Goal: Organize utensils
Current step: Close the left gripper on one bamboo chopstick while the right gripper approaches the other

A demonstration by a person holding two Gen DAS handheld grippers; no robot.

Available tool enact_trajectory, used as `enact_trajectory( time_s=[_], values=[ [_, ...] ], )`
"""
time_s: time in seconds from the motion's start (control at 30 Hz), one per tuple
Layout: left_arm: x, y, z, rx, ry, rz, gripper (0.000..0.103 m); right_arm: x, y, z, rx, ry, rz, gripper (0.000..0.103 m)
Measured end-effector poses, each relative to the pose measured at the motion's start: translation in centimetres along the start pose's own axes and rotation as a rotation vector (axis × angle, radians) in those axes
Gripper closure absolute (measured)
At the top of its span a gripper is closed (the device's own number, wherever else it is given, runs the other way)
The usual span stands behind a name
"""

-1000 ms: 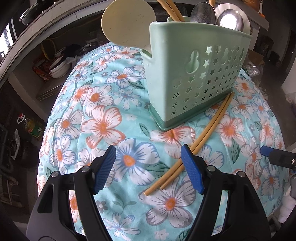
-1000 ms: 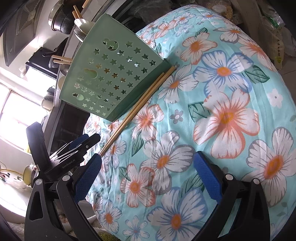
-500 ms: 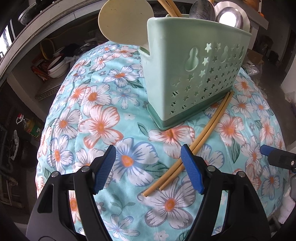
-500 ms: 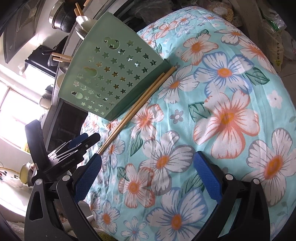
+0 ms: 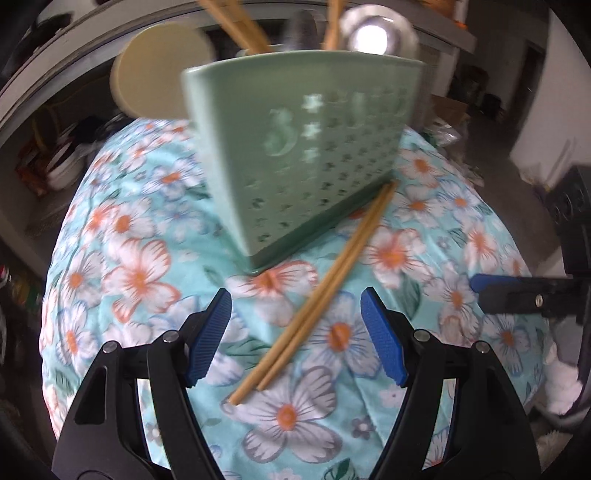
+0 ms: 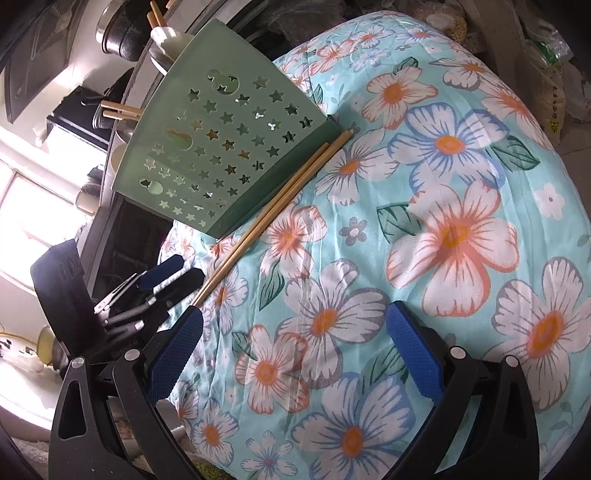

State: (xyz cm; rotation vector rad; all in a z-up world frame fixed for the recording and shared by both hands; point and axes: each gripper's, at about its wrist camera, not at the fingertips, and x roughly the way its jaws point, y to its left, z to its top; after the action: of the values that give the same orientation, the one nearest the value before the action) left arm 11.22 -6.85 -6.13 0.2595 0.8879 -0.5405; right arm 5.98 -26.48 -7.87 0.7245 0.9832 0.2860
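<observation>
A pair of wooden chopsticks (image 5: 314, 295) lies on the flowered cloth, slanting away from the foot of a green utensil holder (image 5: 306, 155). The holder stands upright with chopsticks, a cream spoon (image 5: 159, 77) and metal spoons (image 5: 373, 33) in it. My left gripper (image 5: 295, 332) is open, its pads on either side of the chopsticks' near half and clear of them. The right wrist view shows the same chopsticks (image 6: 273, 218) beside the holder (image 6: 225, 155). My right gripper (image 6: 295, 354) hangs open over the cloth with nothing between its pads. The left gripper's fingers (image 6: 162, 277) show at the left.
The cloth-covered table (image 5: 122, 236) drops away at left and right edges. Shelves with bowls and clutter lie beyond on the left. The other gripper's blue tip (image 5: 491, 284) reaches in from the right. Dark pots (image 6: 122, 33) and bags stand behind the table.
The left gripper has swung so the chopsticks now lie between its pads instead of beside the right one. The left view is blurred from the motion. The right gripper has kept still.
</observation>
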Motion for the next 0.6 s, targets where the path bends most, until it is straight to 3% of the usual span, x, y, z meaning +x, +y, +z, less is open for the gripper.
enact_trajectory(
  time_s=[0.23, 0.4, 0.47, 0.6],
  values=[
    [2.6, -3.7, 0.0, 0.256, 0.031, 0.073, 0.052, -0.9, -1.5, 0.5, 0.087, 0.018, 0.07, 0.006],
    [3.7, -4.3, -0.2, 0.331, 0.05, 0.086, 0.065, -1.8, -2.2, 0.6, 0.118, 0.008, 0.089, 0.006],
    [3.9, -4.5, -0.1, 0.353, 0.047, 0.076, 0.078, -2.2, -2.4, 0.5, 0.127, 0.001, 0.096, 0.007],
    [4.2, -5.3, -0.1, 0.398, 0.04, 0.07, 0.093, -3.0, -2.4, 0.4, 0.127, -0.019, 0.099, 0.011]
  ],
)
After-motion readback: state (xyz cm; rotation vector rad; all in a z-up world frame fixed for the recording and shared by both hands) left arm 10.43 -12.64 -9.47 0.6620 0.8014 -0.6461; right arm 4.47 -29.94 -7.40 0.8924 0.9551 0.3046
